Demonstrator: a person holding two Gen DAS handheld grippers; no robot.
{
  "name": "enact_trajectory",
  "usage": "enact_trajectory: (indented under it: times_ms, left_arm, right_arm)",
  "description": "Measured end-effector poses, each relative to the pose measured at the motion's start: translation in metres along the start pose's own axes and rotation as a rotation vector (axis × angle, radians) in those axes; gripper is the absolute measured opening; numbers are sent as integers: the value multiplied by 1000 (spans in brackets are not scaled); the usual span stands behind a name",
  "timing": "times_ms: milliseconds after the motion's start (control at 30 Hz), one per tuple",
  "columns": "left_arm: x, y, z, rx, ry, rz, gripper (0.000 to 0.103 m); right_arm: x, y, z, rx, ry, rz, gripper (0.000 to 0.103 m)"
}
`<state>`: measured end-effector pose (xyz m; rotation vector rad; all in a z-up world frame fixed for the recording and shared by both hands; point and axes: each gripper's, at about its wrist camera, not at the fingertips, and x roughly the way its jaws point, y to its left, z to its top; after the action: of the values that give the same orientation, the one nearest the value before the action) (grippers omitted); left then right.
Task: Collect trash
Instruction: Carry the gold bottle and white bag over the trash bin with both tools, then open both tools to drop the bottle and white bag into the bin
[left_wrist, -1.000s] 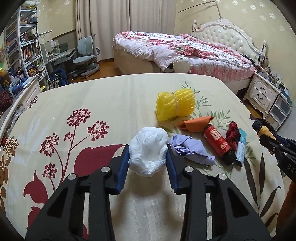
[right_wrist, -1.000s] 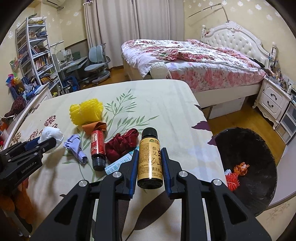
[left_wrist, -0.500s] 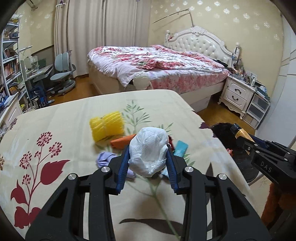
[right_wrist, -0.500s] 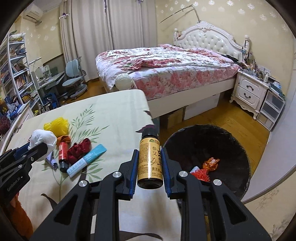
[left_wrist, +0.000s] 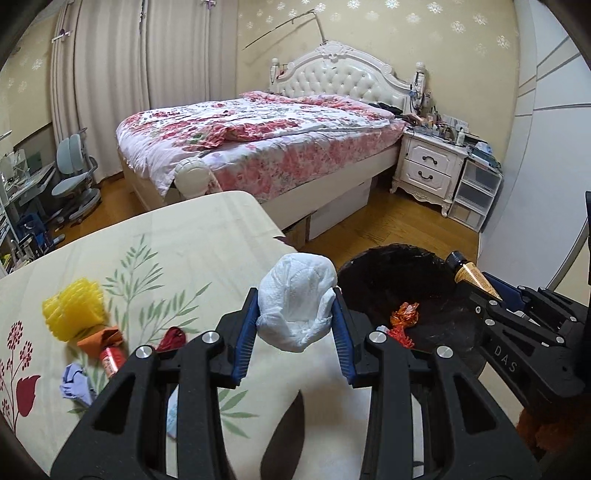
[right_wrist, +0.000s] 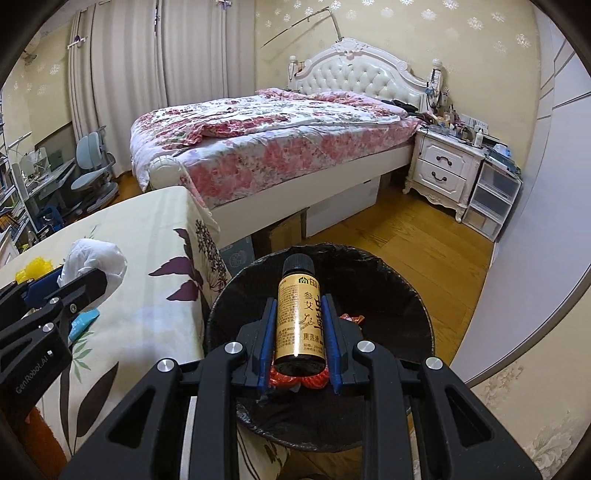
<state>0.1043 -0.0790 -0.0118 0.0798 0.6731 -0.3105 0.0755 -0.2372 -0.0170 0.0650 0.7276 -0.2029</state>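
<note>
My left gripper is shut on a crumpled white tissue wad, held above the table's right edge beside the black-lined trash bin. My right gripper is shut on a small gold-labelled bottle with a black cap, held upright directly over the bin. Red and orange wrappers lie inside the bin. On the floral tablecloth remain a yellow foam net, an orange scrap, a red bottle, a dark red wad and a lilac wad.
A bed with a floral quilt stands behind the table. A white nightstand and plastic drawers are at the right wall. A desk chair is at the far left. Wooden floor surrounds the bin.
Both grippers swung right, away from the table's middle. The bottle went from above the table edge to over the bin. The tissue wad now sits near the bin's rim.
</note>
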Motion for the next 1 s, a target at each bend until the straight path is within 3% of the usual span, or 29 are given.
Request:
enact_trajectory:
  times_ms: [567, 667, 833, 1000]
  left_arm:
    - [65, -61, 12, 140, 55, -2, 40]
    - [69, -63, 12, 141, 60, 3, 54]
    - [65, -63, 10, 139, 47, 14, 74]
    - [60, -55, 11, 109, 56, 18, 80]
  right_arm:
    - [37, -34, -2, 60, 43, -62, 25]
    - [38, -36, -2, 65, 41, -85, 37]
    - [34, -43, -4, 84, 36, -120, 46]
    - [25, -48, -3, 107, 15, -153, 61]
